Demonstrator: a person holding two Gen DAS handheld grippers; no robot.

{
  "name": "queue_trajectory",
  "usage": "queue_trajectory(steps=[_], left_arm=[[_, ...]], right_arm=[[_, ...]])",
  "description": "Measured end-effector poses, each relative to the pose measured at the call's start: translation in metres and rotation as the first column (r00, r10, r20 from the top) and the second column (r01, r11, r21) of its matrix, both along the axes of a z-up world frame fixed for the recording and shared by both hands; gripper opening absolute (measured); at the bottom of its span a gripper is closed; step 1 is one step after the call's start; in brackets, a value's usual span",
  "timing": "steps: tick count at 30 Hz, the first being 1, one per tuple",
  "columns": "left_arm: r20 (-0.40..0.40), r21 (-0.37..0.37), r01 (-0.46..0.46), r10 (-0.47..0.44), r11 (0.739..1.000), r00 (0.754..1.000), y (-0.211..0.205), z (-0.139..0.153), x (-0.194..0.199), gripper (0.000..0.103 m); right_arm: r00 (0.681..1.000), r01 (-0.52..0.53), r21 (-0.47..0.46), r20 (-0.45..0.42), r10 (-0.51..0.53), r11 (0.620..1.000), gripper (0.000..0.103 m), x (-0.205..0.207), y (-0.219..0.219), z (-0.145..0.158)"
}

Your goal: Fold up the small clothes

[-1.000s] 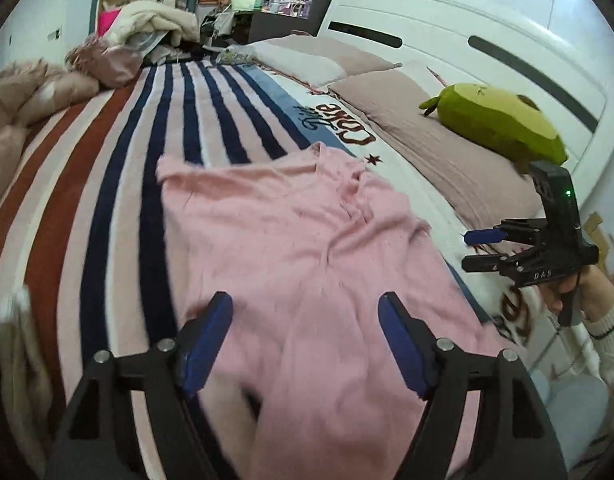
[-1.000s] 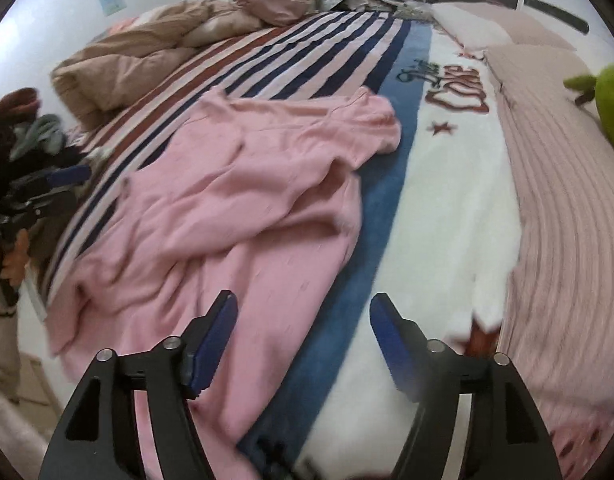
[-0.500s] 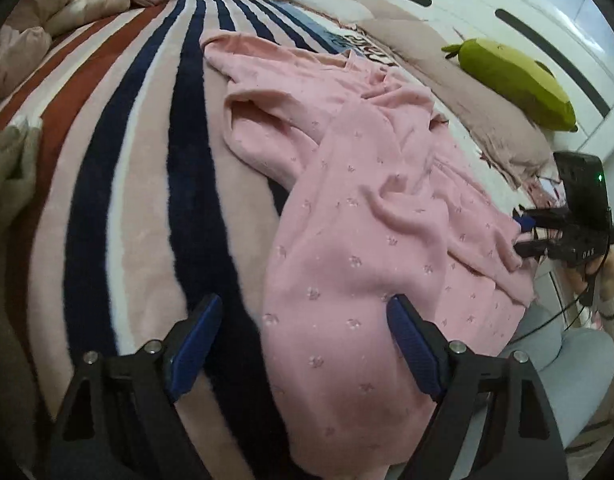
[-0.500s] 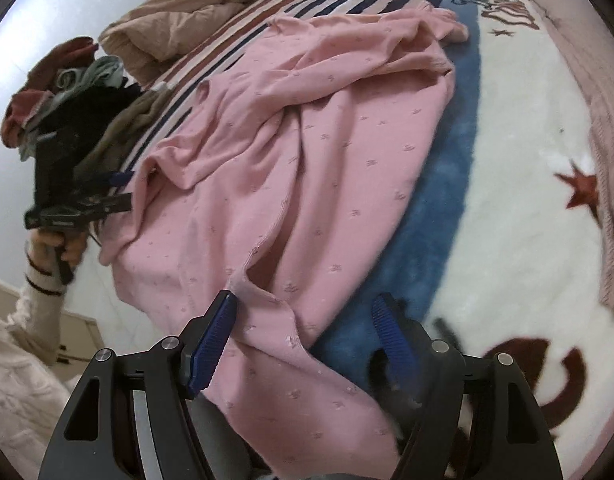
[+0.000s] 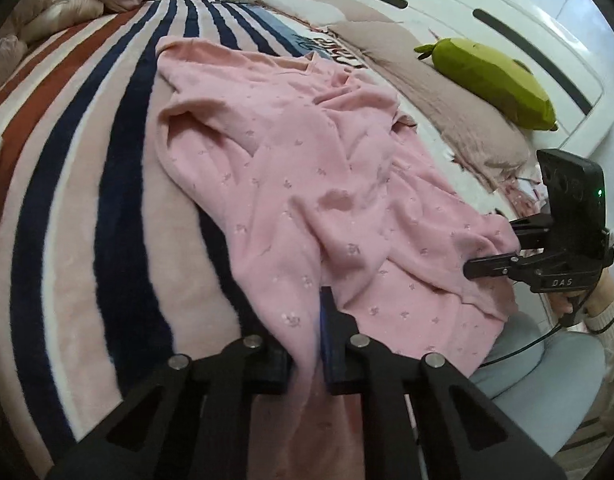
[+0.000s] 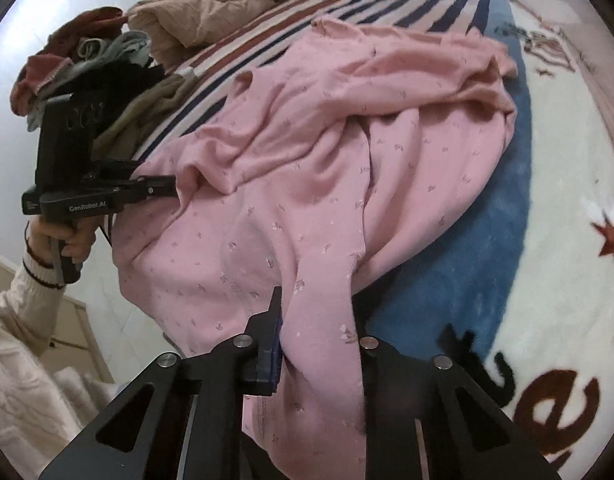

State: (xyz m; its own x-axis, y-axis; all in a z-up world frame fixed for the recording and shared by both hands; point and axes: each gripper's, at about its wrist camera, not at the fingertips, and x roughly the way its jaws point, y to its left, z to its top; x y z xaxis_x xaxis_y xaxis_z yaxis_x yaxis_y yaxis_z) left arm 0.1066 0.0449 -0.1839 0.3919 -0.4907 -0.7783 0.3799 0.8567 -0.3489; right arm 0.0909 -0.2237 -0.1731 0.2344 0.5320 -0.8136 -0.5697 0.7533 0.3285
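I have both grippers pinched on the near hem of the pink garment (image 5: 307, 184): left gripper (image 5: 303, 340) and right gripper (image 6: 315, 332), fingers narrow on cloth. It lies rumpled ahead of them across the bed (image 5: 87, 200), held by two corners so I can stretch it flat.

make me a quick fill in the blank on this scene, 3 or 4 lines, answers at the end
1. Both grippers are shut on the ____ garment.
2. The left gripper and the right gripper each pinch the garment near its ____ edge, closest to the person.
3. The green plush toy lies by the white ____.
4. The blanket under the garment has a ____ pattern.

Missing words: pink; near; headboard; striped
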Motion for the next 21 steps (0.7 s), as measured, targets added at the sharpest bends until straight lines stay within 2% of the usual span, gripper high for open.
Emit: queue_trajectory(steps=[2, 4, 6, 8, 9, 11, 13, 15, 16, 17, 18, 21], left_arm=[[-0.007, -0.029, 0.002, -0.003, 1.0, 1.0, 0.003, 0.002, -0.002, 0.009], [-0.015, -0.012, 0.017, -0.017, 1.0, 1.0, 0.001, 0.001, -0.004, 0.016], [-0.034, -0.006, 0.029, -0.03, 1.0, 0.999, 0.0, -0.002, -0.004, 0.038], [-0.033, -0.017, 0.052, -0.053, 0.999, 0.998, -0.005, -0.005, -0.007, 0.051], [-0.024, -0.008, 0.062, -0.062, 0.998, 0.998, -0.009, -0.006, -0.008, 0.054], [-0.006, 0.034, 0.055, -0.054, 0.998, 0.998, -0.017, -0.007, -0.011, 0.053], [0.018, 0.086, 0.037, -0.039, 0.996, 0.999, -0.025, -0.008, -0.014, 0.046], [0.031, 0.124, 0.016, -0.02, 0.992, 0.999, -0.028, -0.007, -0.014, 0.025], [0.027, 0.111, 0.012, -0.015, 0.994, 1.0, -0.027, -0.005, -0.013, 0.017], [0.016, 0.084, 0.014, -0.016, 0.996, 1.0, -0.026, -0.004, -0.011, 0.012], [0.014, 0.075, 0.014, -0.015, 0.997, 1.0, -0.026, -0.003, -0.011, 0.01], [0.07, 0.133, 0.02, -0.029, 0.991, 0.997, -0.029, 0.009, -0.015, 0.009]], right_arm=[[1.0, 0.01, 0.015, 0.009, -0.01, 1.0, 0.012, -0.002, -0.002, 0.005], [1.0, 0.008, 0.024, -0.003, -0.008, 1.0, 0.013, -0.003, -0.007, 0.006], [0.999, 0.024, -0.008, -0.028, -0.025, 1.0, 0.021, -0.002, -0.01, 0.002], [0.998, 0.013, -0.027, -0.065, -0.015, 1.0, 0.033, -0.004, -0.011, -0.005], [0.997, 0.001, -0.024, -0.079, -0.003, 1.0, 0.035, -0.006, -0.011, -0.008], [0.997, -0.018, -0.031, -0.079, 0.016, 0.999, 0.036, -0.013, -0.009, -0.011], [0.997, -0.022, -0.034, -0.068, 0.019, 0.999, 0.038, -0.017, -0.006, -0.011], [0.998, -0.019, -0.04, -0.054, 0.017, 0.999, 0.021, -0.017, -0.002, -0.01], [0.999, -0.017, -0.038, -0.052, 0.015, 0.999, 0.012, -0.017, 0.0, -0.01], [0.999, -0.011, -0.034, -0.052, 0.009, 0.999, 0.011, -0.016, 0.001, -0.011], [0.999, -0.005, -0.034, -0.047, 0.004, 0.999, 0.011, -0.017, 0.002, -0.01], [1.0, 0.005, -0.002, 0.006, -0.005, 1.0, 0.01, -0.02, 0.003, 0.002]])
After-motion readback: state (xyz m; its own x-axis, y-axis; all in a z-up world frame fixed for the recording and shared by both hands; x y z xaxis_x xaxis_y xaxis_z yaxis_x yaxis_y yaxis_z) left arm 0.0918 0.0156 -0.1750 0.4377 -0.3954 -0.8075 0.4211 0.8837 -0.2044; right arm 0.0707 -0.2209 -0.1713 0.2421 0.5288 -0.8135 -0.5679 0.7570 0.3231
